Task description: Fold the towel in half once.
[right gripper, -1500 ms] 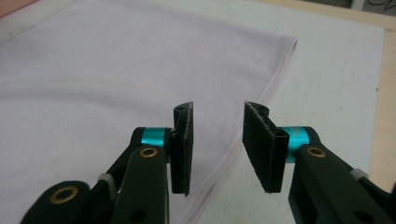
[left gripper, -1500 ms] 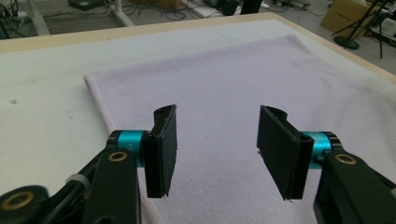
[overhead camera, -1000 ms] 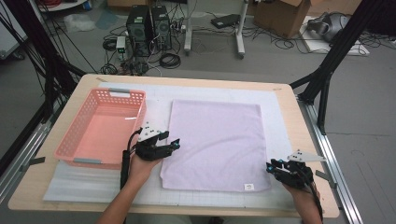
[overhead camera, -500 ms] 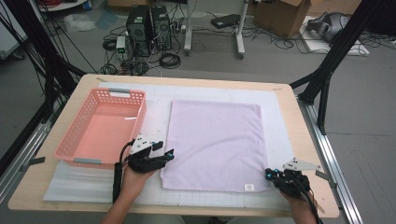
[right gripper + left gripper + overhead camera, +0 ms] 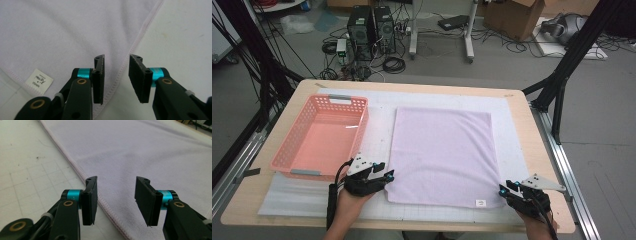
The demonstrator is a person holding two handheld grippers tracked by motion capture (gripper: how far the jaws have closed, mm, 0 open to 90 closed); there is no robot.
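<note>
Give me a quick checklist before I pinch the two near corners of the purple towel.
1. Towel lies flat on the mat: ok.
2. Left gripper jaws apart, just been closing, towel edge between them, pads not pressing: ok.
3. Right gripper jaws apart, just been opening, hem between them: ok.
4. Both grippers at the near corners: ok.
5. Pink basket clear of the towel: ok.

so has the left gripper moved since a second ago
Yes. In the high view the left gripper has slid toward the near edge of the table, from beside the pink basket down to the lavender towel's near left corner, jaws closing.
</note>
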